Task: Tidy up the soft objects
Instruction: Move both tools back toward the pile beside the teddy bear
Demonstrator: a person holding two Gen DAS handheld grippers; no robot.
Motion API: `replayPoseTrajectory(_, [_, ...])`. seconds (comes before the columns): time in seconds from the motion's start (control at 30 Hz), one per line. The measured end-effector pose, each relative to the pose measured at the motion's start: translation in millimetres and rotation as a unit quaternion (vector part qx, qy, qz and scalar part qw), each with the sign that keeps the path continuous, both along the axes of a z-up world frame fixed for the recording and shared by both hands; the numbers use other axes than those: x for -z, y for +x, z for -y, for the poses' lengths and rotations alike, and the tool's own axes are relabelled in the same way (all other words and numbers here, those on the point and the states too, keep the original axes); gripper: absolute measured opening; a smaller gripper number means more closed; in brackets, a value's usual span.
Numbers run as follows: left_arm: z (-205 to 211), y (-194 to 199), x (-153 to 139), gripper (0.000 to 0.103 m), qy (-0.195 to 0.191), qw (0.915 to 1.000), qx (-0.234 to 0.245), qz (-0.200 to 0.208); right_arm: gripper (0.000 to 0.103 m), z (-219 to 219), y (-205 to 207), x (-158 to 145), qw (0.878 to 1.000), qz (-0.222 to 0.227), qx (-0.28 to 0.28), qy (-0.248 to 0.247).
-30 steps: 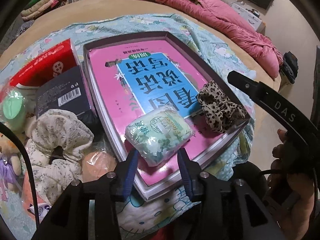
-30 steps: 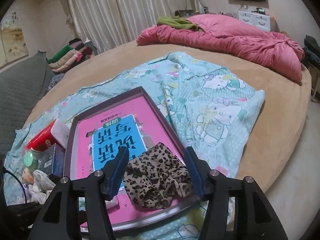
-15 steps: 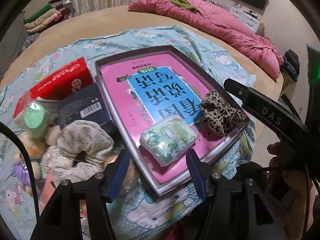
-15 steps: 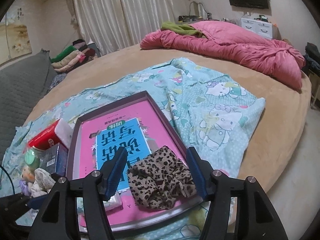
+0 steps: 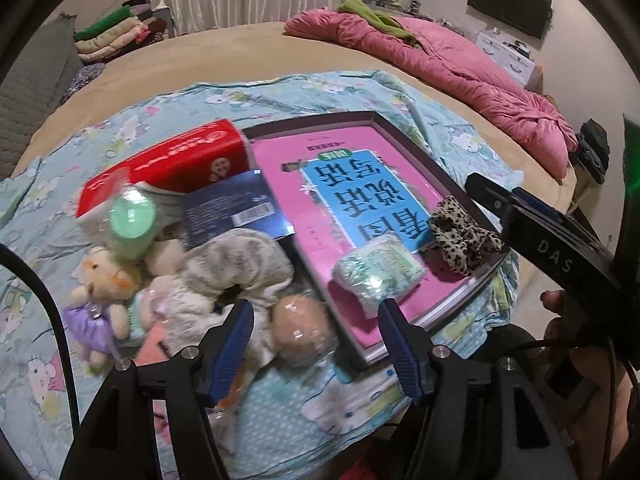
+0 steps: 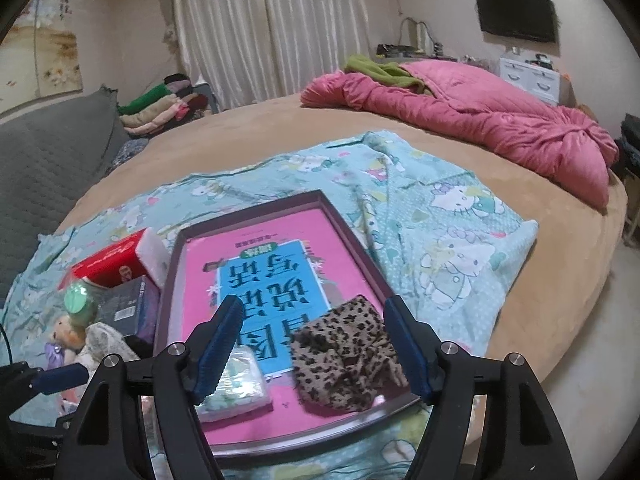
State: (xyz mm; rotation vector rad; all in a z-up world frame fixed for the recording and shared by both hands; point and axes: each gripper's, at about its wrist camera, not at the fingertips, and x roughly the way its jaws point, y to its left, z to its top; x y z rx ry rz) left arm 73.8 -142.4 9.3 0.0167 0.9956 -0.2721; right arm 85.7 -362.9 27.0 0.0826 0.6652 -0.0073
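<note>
A dark-rimmed tray holding a pink and blue book lies on the bed. On the book rest a pale green tissue pack and a leopard-print scrunchie. My left gripper hovers back from the tray's near corner, its jaws opening and gripping nothing; a peach ball in clear wrap lies below the gap. My right gripper has jaws that are opening too. The scrunchie lies loose between its fingers, and the pads do not press it.
Left of the tray sit a red box, a dark blue box, a green-capped item, a small plush toy and a floral white scrunchie. All lie on a cartoon-cat blanket. A pink quilt is behind.
Both grippers have drawn back and up from the tray and widened. The tissue pack and leopard scrunchie stay on the book. The left view has swung toward the pile at the left.
</note>
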Motion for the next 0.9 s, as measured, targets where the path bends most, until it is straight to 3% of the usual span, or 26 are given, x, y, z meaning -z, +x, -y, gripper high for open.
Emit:
replayPoseTrajectory(0.3, [-59, -8, -16, 0.064, -0.013, 0.9981, -0.057, 0.016, 0.075, -31, -13, -19, 0.999, 0.023, -0.036, -0.016])
replayPoseTrajectory(0.9, [-165, -18, -41, 0.064, -0.042, 0.9857, -0.158, 0.039, 0.075, -95, -36, -57, 0.99, 0.049, -0.13, -0.037])
